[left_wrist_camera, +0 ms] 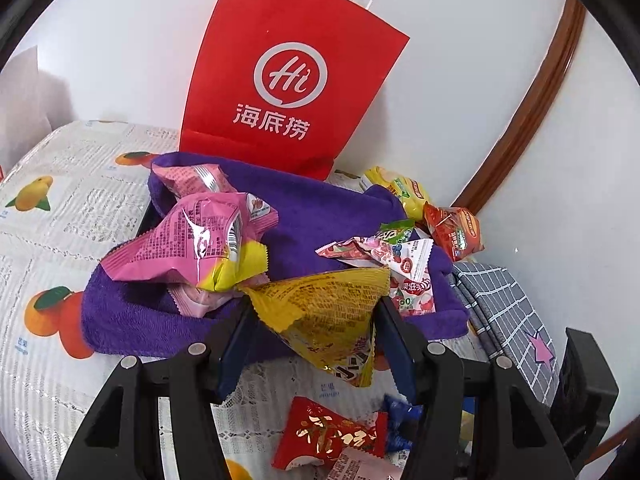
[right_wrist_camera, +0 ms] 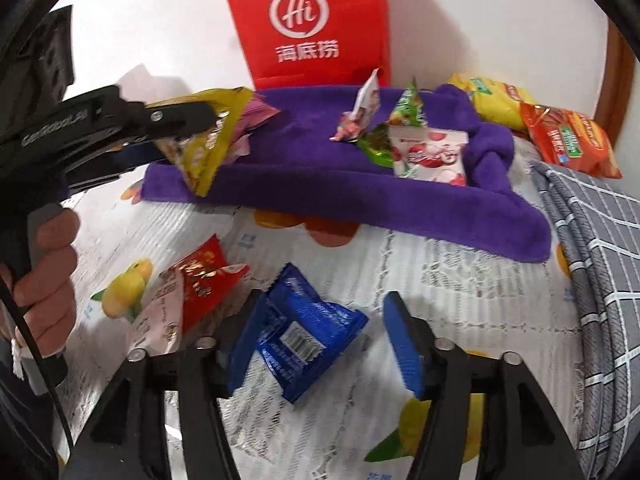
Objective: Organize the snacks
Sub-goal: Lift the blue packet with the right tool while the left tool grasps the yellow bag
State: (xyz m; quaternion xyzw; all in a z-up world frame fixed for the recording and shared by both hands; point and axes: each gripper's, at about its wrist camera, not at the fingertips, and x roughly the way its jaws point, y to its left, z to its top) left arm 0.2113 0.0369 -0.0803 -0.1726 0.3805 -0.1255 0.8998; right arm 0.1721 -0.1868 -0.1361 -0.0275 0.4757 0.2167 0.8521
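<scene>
My left claw (left_wrist_camera: pixel 316 344) is clenched on a yellow snack packet (left_wrist_camera: pixel 324 312), holding it above the near edge of the purple towel (left_wrist_camera: pixel 320 208), with pink packets (left_wrist_camera: pixel 188 240) just ahead to its left. My right claw (right_wrist_camera: pixel 320 344) hangs released over the fruit-print tablecloth (right_wrist_camera: pixel 460 280); a blue packet (right_wrist_camera: pixel 304 332) lies between its fingers against the left one, clear of the right. A red packet (right_wrist_camera: pixel 204 280) lies just left of that claw.

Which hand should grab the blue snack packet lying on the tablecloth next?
Right. The right hand-held gripper is open around the blue snack packet, while the left hand-held gripper already holds a yellow snack packet.
</scene>
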